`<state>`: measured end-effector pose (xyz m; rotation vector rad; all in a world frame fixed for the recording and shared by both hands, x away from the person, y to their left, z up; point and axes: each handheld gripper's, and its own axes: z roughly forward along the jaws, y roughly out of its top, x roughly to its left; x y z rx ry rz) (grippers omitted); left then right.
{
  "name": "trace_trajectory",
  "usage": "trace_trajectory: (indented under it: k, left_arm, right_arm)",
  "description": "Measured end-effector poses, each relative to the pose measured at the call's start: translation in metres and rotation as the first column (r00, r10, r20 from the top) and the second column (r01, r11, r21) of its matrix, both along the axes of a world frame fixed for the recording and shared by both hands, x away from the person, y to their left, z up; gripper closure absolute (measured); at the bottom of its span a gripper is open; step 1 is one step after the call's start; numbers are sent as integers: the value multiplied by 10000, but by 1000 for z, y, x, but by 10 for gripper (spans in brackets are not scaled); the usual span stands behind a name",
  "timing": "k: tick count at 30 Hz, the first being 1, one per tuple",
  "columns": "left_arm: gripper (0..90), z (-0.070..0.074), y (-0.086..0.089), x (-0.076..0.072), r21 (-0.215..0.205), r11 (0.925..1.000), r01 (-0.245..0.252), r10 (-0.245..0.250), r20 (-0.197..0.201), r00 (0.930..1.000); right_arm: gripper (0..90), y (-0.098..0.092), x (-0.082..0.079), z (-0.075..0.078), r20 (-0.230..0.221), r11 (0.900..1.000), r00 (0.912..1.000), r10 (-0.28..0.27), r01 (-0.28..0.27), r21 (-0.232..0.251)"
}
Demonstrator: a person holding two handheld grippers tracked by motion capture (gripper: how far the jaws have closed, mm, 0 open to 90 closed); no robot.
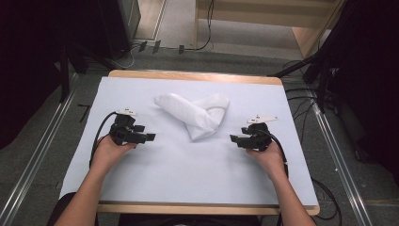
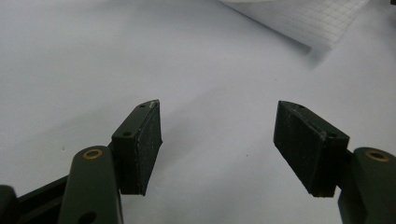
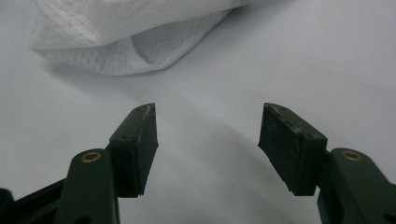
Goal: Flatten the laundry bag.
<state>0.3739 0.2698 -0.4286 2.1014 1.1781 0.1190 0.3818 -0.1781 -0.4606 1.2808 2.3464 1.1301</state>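
Both the left tongs (image 1: 149,137) and right tongs (image 1: 234,139) gape empty beside the white cloth (image 1: 195,114).

a lab-like recording room: paper-covered table (image 1: 141,188), floor cables (image 1: 202,44), dark stands (image 1: 63,70)

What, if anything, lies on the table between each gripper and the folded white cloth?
Nothing visible does. The white cloth lies mid-table on the pale sheet. The left gripper and right gripper sit on either side of it, both open and holding nothing, with only bare sheet between each and the cloth.
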Motion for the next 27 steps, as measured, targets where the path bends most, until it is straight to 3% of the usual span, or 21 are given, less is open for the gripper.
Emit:
trace_trajectory:
  k: [3, 6, 16, 23, 27]
  left_arm:
    - [333, 0, 2, 2, -230, 9996, -184, 179, -237, 9996]
    - [336, 0, 2, 2, -159, 9997, -182, 178, -242, 9995]
    - [348, 2, 0, -1, 225, 9997, 116, -117, 71, 9999]
    - [348, 3, 2, -4, 73, 9999, 114, -114, 32, 9999]
    - [348, 3, 3, -5, 86, 9999, 63, -63, -7, 10000]
  right_arm:
    - [416, 4, 3, 0, 22, 10000, 10000, 37, -37, 2]
    - [438, 8, 6, 0, -101, 10000, 9999, 53, -53, -3]
    - [483, 11, 17, 7, -142, 9989, 9992, -371, 375, 293]
    - [478, 18, 31, 19, -69, 9982, 9982, -592, 592, 3]
    - [469, 24, 41, 22, -247, 9981, 9980, -579, 584, 187]
